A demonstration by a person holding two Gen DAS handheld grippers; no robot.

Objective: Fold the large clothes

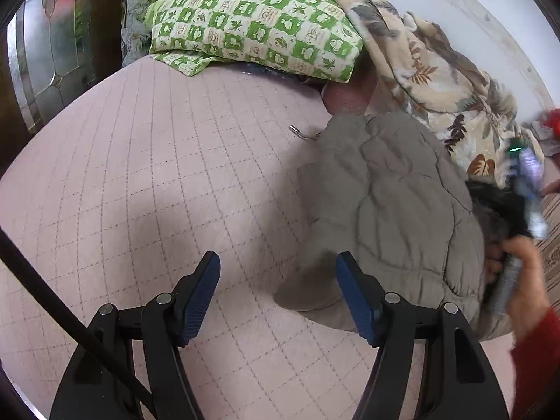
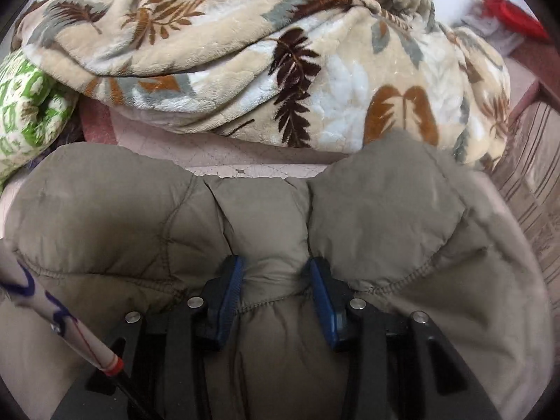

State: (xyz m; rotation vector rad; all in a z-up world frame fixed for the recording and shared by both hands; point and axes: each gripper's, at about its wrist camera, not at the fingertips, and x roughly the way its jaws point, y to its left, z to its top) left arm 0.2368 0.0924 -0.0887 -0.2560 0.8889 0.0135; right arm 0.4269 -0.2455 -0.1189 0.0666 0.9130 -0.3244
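Clamped between the right gripper's [image 2: 276, 294] jaws is a puffy fold of the olive quilted jacket [image 2: 266, 224], bundled on the bed [image 1: 140, 161] beside the leaf-print blanket [image 2: 245, 52]. Left gripper [image 1: 278, 301] hangs released over bare quilt. Folding looks partway done, about 1 fold in.

Green checked pillow [image 1: 252, 21] on pink quilted bedcover [image 1: 140, 175]; leaf-print blanket [image 2: 245, 52] bunched beside pillow.
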